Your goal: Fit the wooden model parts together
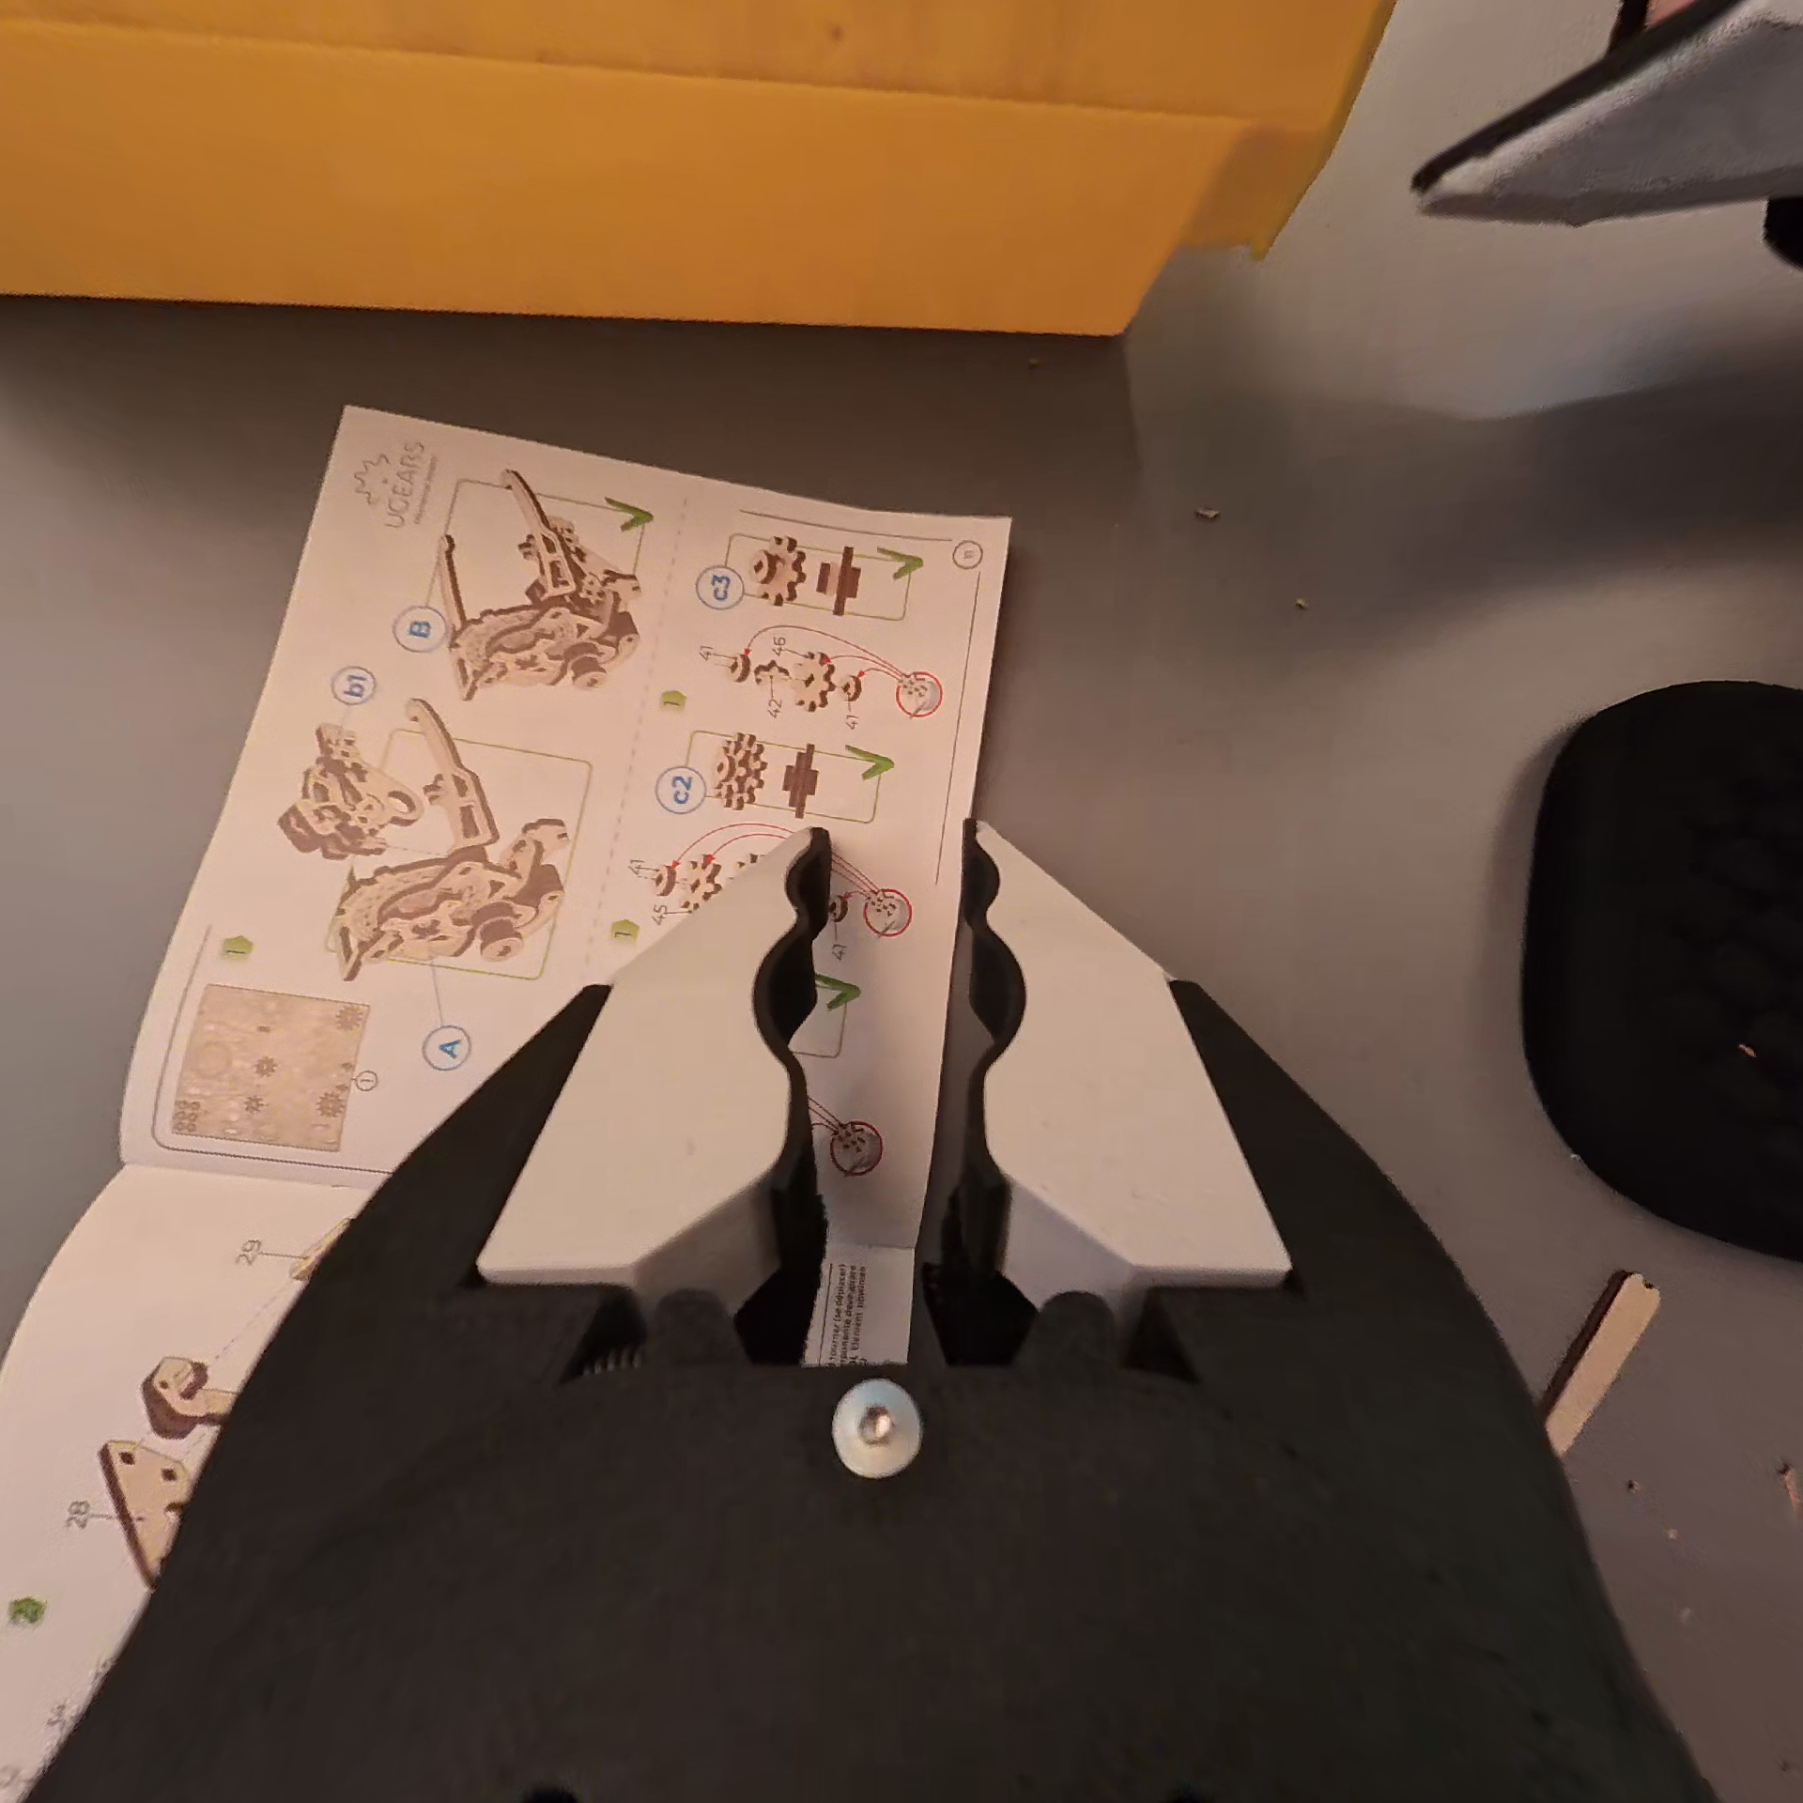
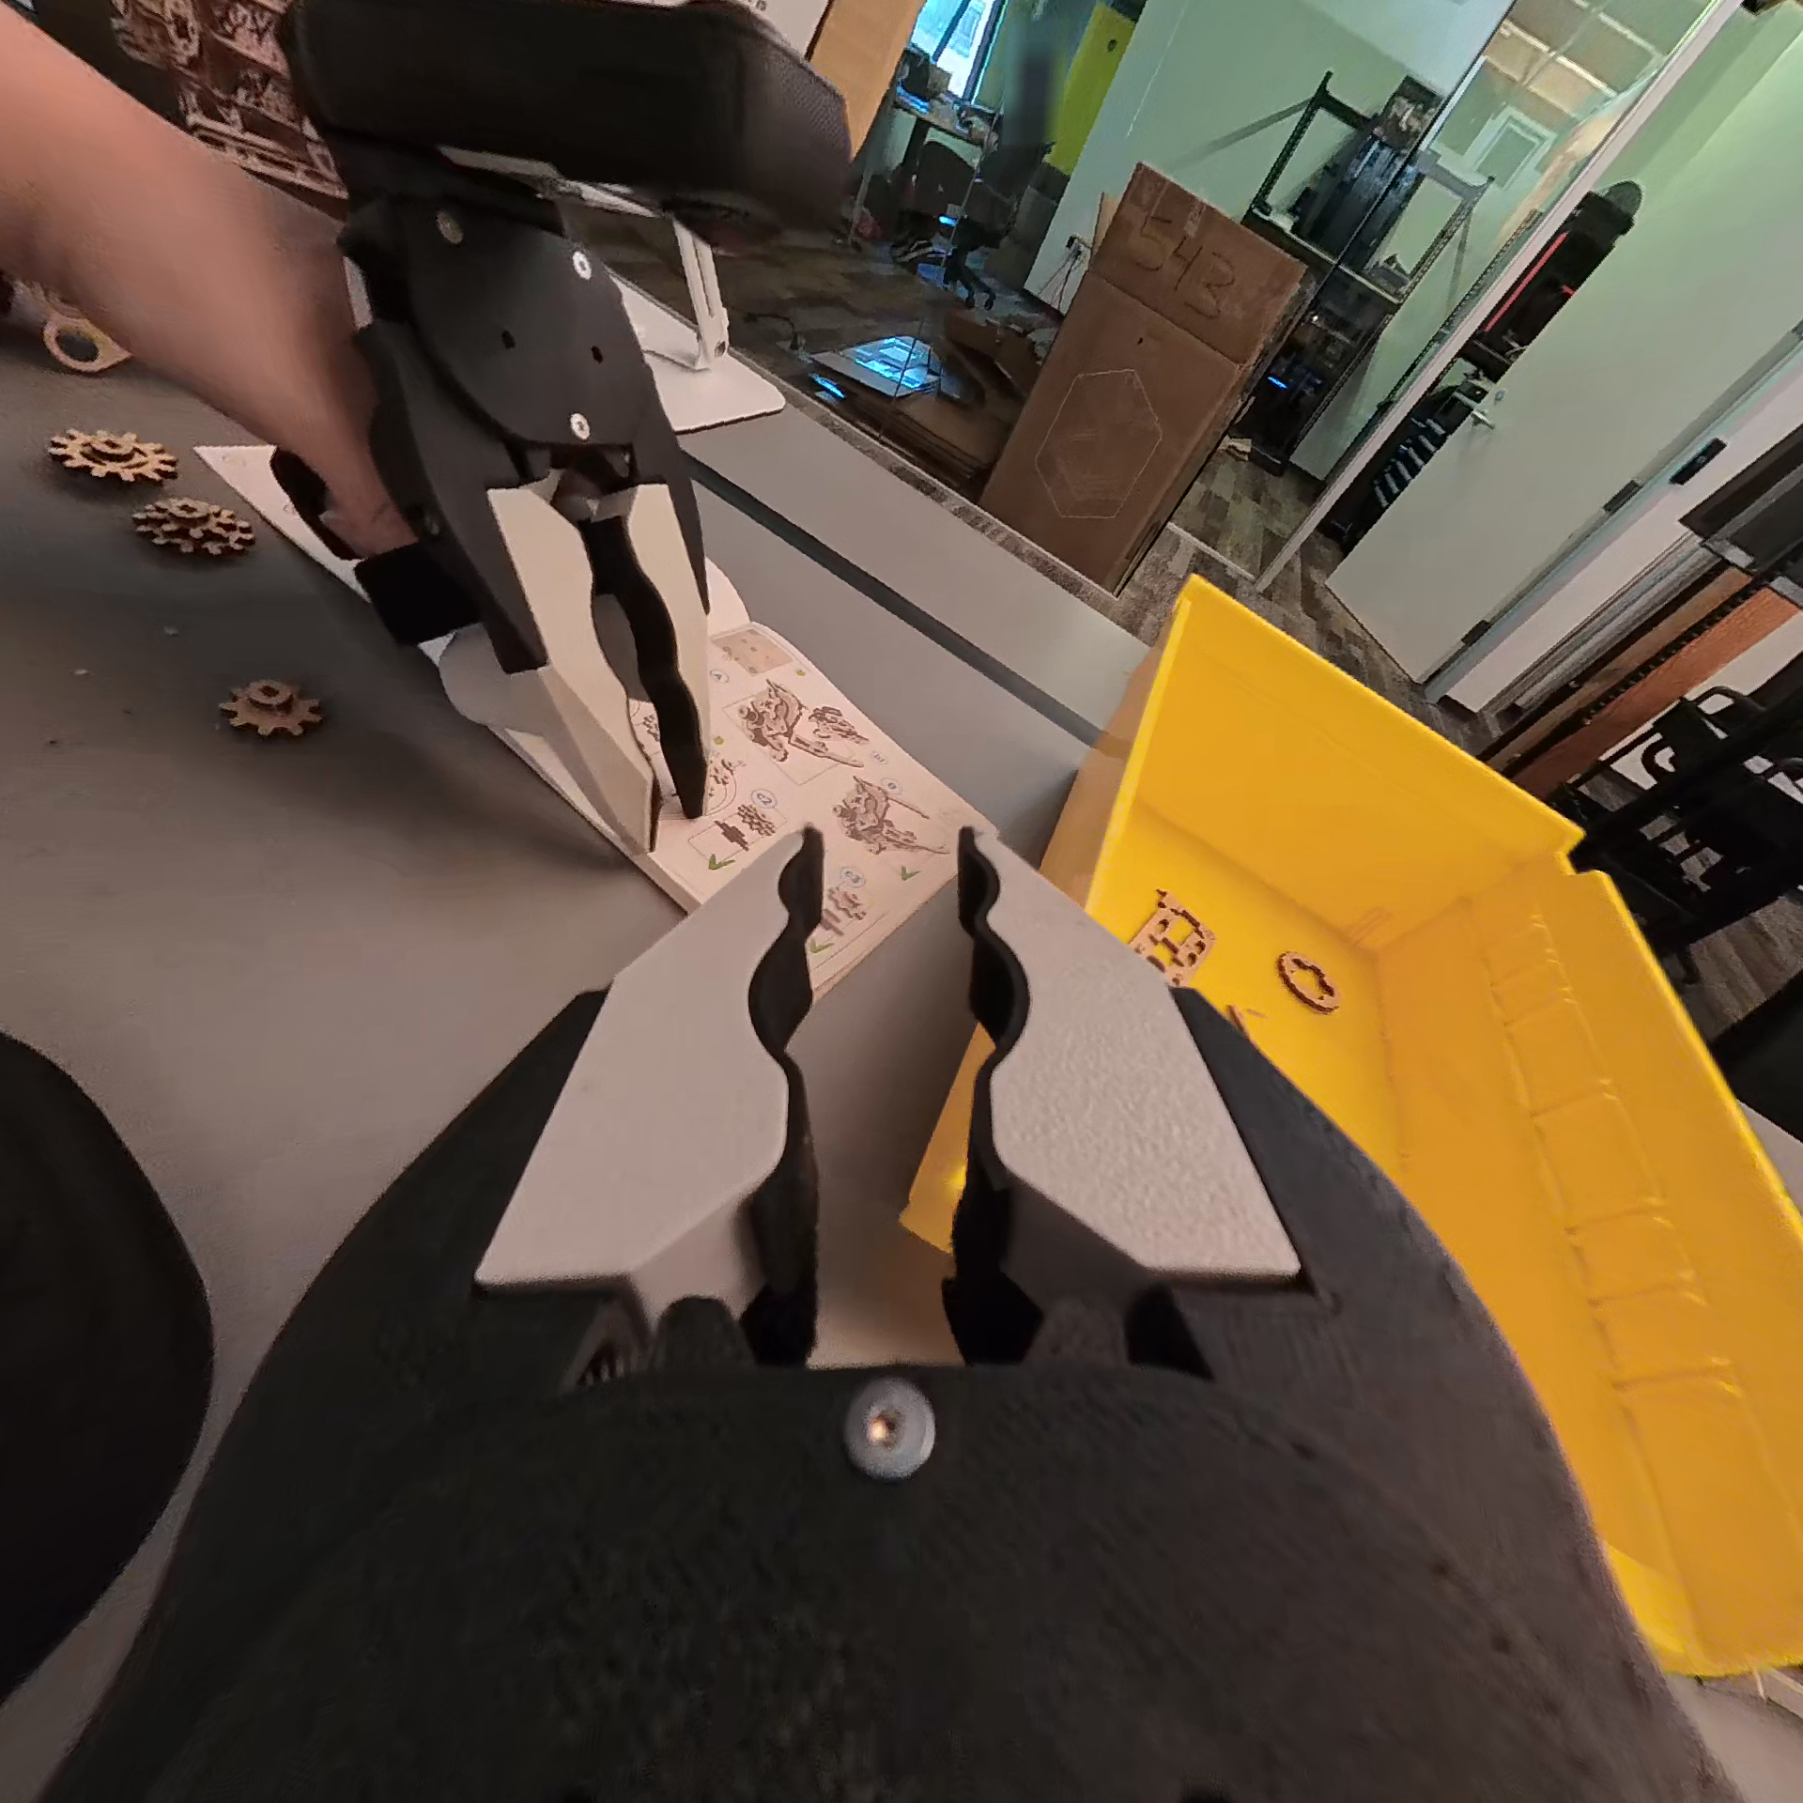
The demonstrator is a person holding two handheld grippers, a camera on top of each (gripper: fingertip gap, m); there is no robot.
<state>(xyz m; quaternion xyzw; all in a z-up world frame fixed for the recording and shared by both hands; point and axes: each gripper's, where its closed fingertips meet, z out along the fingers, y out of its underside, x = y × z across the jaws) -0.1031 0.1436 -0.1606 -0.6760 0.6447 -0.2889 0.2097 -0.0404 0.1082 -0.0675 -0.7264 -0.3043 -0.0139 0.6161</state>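
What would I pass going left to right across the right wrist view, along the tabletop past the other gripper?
Wooden gears → left gripper on the instruction sheet → yellow bin holding a flat slotted wooden piece, then a wooden ring.

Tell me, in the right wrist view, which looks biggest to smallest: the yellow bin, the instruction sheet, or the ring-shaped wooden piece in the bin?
1. Yellow bin, by far the largest.
2. Instruction sheet, partly hidden by the left hand-held gripper.
3. Ring-shaped wooden piece, tiny.
Camera nearness exaggerates the bin, but the order looks safe.
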